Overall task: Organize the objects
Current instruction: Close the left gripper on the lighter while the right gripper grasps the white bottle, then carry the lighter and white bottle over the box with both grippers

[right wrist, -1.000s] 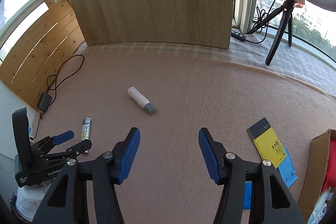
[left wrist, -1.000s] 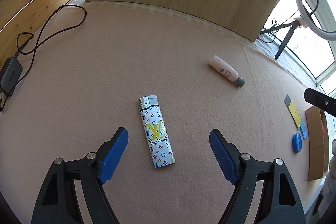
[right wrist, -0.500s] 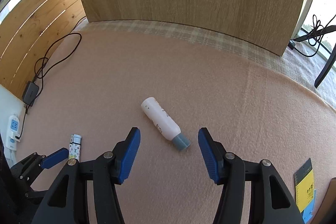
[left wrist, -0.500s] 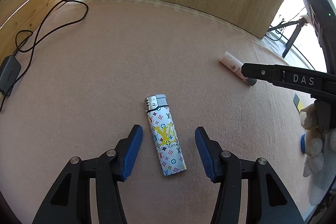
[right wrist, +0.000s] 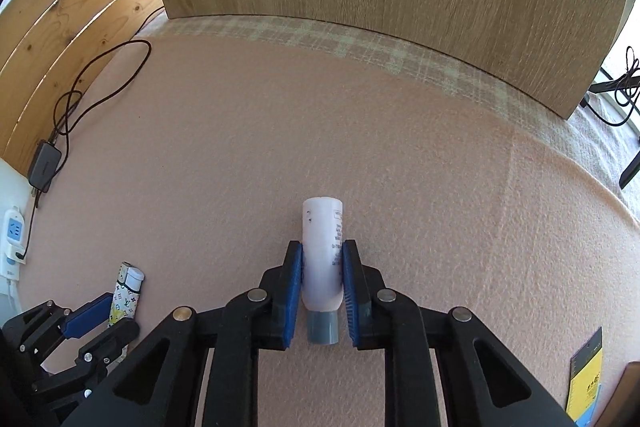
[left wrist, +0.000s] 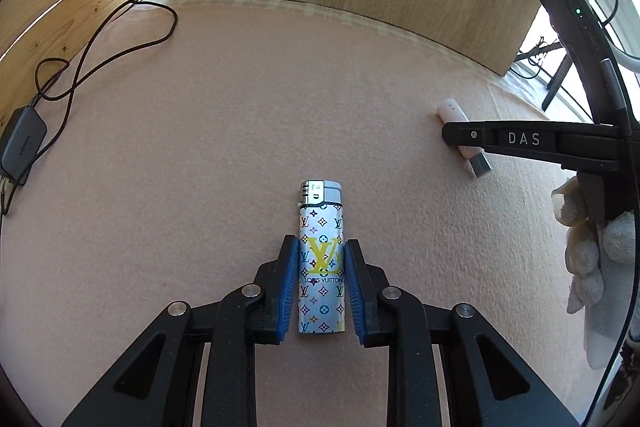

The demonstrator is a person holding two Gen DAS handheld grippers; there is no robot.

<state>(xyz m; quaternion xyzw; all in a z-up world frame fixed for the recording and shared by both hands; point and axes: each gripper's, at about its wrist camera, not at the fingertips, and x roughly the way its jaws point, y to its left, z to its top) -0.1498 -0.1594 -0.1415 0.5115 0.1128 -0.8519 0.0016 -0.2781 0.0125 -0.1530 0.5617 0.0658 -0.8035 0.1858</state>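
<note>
We held the left tool (left wrist: pixel 322 283) narrowed onto the lighter (left wrist: pixel 321 259), its blue pads (left wrist: pixel 290 287) pressed flat against both long sides of the patterned body, which lay on the pink felt of the table (left wrist: pixel 200 147) with its metal head pointing away from us. We held the right tool (right wrist: pixel 322 291) likewise drawn in on the white tube (right wrist: pixel 323 255), both pads touching its sides, the grey cap (right wrist: pixel 322 327) pointing back between the fingers. Whether either object had left the table surface could not be determined. In the left wrist view, the right tool's black finger crossed the tube and hid its middle; a gloved hand (left wrist: pixel 592 255) was cut off at the right edge. In the right wrist view, the left tool hid the lighter's lower half. A yellow card (right wrist: pixel 586 379) lay at the lower right, partly cropped.
</note>
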